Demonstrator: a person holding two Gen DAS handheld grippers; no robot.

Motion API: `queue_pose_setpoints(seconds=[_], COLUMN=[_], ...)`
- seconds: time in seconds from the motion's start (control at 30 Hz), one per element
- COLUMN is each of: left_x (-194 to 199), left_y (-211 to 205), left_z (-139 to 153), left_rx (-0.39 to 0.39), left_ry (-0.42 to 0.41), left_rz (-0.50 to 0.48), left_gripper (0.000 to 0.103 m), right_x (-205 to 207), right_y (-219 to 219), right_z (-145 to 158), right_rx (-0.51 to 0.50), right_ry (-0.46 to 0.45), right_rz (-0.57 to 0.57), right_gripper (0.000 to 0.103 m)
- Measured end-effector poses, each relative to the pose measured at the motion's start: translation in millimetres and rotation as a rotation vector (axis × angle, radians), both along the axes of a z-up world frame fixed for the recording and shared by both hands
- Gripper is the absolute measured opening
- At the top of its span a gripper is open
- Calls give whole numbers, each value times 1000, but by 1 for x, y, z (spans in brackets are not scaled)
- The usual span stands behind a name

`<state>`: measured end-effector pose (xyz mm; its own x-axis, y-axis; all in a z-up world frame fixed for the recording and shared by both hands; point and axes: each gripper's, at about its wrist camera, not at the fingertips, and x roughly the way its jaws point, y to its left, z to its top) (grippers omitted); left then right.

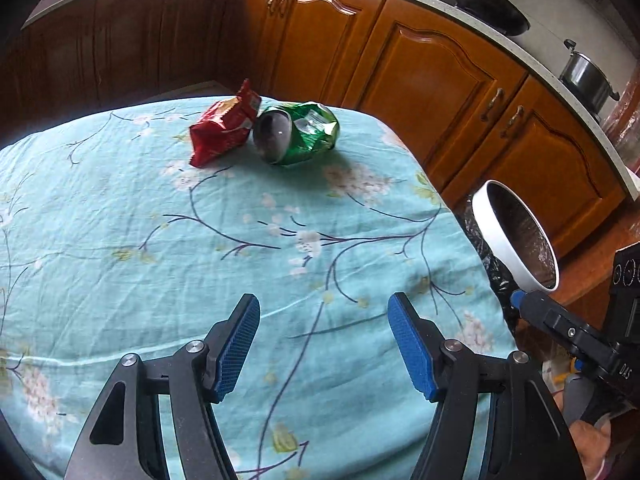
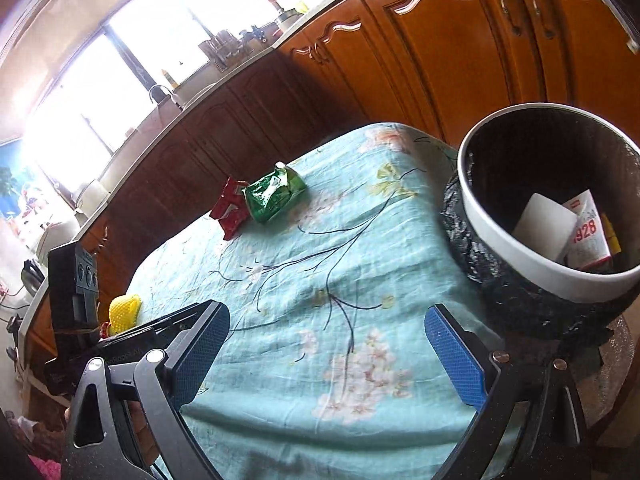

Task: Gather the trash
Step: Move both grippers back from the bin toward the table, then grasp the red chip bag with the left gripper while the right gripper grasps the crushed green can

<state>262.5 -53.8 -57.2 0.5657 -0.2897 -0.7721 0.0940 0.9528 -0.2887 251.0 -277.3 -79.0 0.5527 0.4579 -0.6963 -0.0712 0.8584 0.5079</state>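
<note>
A crumpled red wrapper [image 1: 224, 130] [image 2: 232, 210] and a green foil packet [image 1: 304, 132] [image 2: 274, 194] lie touching each other at the far end of the table, on a teal floral cloth [image 1: 160, 240] [image 2: 320, 280]. My left gripper [image 1: 324, 346] hovers over the near part of the cloth, open, with nothing between its blue pads. My right gripper [image 2: 328, 354] is open wide and empty too, near the table's right edge. A white-rimmed bin [image 1: 486, 216] [image 2: 516, 256] with a black liner stands just off that edge; paper and a carton lie inside.
Wooden kitchen cabinets [image 1: 432, 80] run behind and to the right of the table. A pot [image 1: 588, 76] and a pan stand on the counter. A yellow object [image 2: 125, 312] lies near the table's left edge. A hand [image 1: 592, 444] holds the right gripper's handle.
</note>
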Motion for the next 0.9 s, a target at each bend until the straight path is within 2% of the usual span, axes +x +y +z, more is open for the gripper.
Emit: queue_pose_setpoints(seconds=[0.2,0.43,0.77,0.9], left_x=[0,12,67,95], left_y=[28,43,47,39], left_z=[2,6,9,5], left_rx=[-2,42,124,182], left_ry=[-5,-26,-50,-55], left_rz=[54,88,74,49], left_gripper=[66,66,66,66], right_x=[16,38,92,124], right_y=[26,38,45,52], right_z=[-5,-9,-7,-11], right_rx=[5,6,-36,-32], right_ry=[18,27,-15,-26], right_rz=[60,108,125,153], right_gripper=[99,99,98,96])
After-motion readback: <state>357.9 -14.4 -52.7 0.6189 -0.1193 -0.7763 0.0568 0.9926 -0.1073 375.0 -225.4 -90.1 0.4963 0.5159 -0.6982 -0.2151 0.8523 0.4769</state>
